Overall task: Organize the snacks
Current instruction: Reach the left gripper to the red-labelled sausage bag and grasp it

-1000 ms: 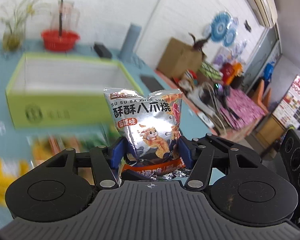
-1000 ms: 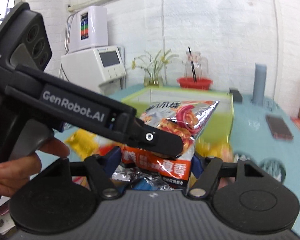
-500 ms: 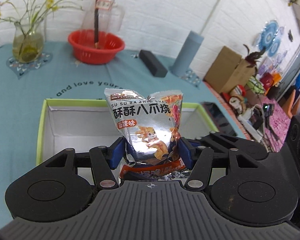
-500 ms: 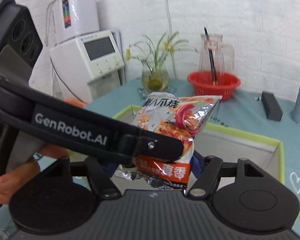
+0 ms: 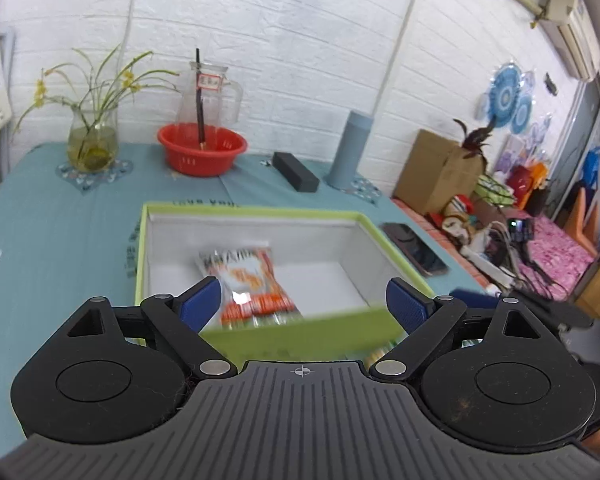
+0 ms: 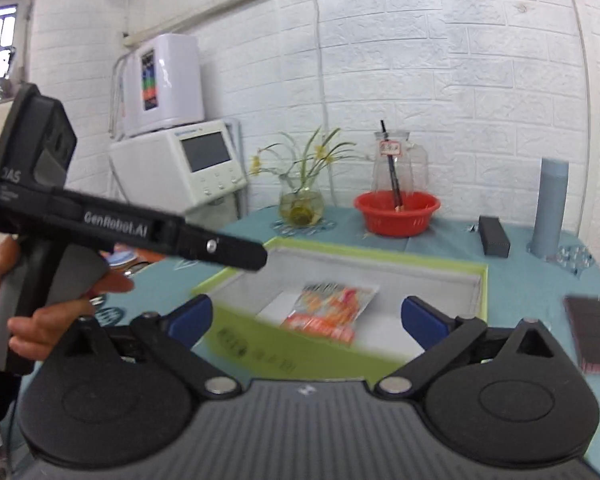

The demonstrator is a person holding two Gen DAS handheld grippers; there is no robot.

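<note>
A silver and orange snack bag [image 5: 249,280] lies inside the green-rimmed white box [image 5: 256,213] on the teal table; it also shows in the right wrist view [image 6: 329,307], blurred, in the same box [image 6: 380,254]. My left gripper [image 5: 303,303] is open and empty, just above the box's near wall. My right gripper [image 6: 306,317] is open and empty, above the box's near corner. The left gripper's body [image 6: 112,226] crosses the left of the right wrist view.
A red basin [image 5: 202,148] with a glass jug, a flower vase [image 5: 92,140], a black case [image 5: 296,171] and a grey-blue bottle [image 5: 350,148] stand behind the box. A phone [image 5: 414,248] lies right of it. White appliances [image 6: 180,160] stand at the left.
Both grippers held a snack bag over the box; both have opened, and a bag now lies in the box. Both grippers have pulled back slightly.
</note>
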